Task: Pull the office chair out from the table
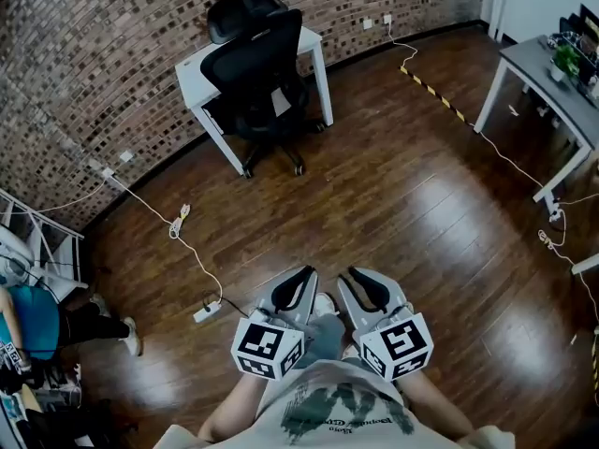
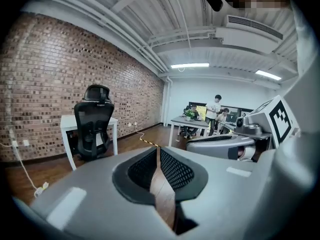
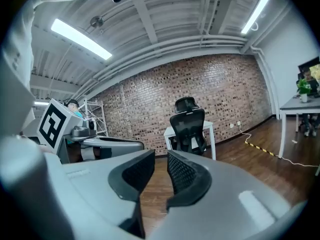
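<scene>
Your left gripper had its fingers closed tip to tip, with only a thin wedge of floor showing behind the tips and nothing gripped. On your right gripper the fingers stood a little apart, a narrow gap between the dark pads, and that gap was empty too. You held both grippers side by side in front of your body, close together, pointing slightly downward across the room.

The office chair stood well apart from you on the far side of the dark wooden floor. Its seat was tucked under the white table, and its black mesh back and headrest faced you. The table stood against the brick wall.

Between you and the chair, to your left, a white power strip lay on the floor, its cable running back toward the wall. A grey table stood at the right edge of the room. At the far left edge of the head view, a person in a teal top was partly in view.
</scene>
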Tool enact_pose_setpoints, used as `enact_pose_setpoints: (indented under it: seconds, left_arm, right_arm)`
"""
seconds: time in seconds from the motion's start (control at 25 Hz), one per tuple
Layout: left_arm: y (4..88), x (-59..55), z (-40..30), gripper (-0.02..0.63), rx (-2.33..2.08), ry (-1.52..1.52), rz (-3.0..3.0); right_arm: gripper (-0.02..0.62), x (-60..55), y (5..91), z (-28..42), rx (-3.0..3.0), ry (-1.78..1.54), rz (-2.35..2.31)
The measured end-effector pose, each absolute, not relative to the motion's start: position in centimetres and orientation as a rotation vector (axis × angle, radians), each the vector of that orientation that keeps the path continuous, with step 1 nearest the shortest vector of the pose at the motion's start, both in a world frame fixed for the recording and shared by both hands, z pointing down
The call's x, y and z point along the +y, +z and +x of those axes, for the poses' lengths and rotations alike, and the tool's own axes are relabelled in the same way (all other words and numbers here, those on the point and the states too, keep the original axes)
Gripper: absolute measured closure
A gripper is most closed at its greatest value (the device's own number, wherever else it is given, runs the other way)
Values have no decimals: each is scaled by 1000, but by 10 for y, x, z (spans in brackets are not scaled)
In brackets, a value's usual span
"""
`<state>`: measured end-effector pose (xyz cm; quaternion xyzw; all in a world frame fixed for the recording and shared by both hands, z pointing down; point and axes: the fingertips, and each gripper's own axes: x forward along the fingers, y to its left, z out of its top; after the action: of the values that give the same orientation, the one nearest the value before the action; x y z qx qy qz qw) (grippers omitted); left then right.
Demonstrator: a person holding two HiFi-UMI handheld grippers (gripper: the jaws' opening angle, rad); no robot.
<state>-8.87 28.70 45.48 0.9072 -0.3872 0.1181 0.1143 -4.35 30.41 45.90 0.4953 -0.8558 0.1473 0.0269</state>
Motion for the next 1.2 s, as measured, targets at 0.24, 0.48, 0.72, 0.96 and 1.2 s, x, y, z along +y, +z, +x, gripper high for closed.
enact_pose_setpoints:
  seconds: [0.24,0.48,0.72,0.96,1.2]
  left_arm:
    - [459,218,-82,588,-1137,291,2620]
    - [450,127,-103,588,-1174,225,2589]
    - [444,49,-131,588,-1209,149,2579]
    - [449,0,-151,588,-1224,133,2563]
    - [452,-37,-151,588,-1234,175,2560]
  right_arm:
    - [532,240,458,-36,-2602,423,1499]
    - [520,156,452,-53,-2571,401,1429]
    - [520,79,445,-69,-2549,368,1430]
    - [520,23,446,-79,-2542,353,1455]
    - [520,-23,450,-76,-2569,385,1488]
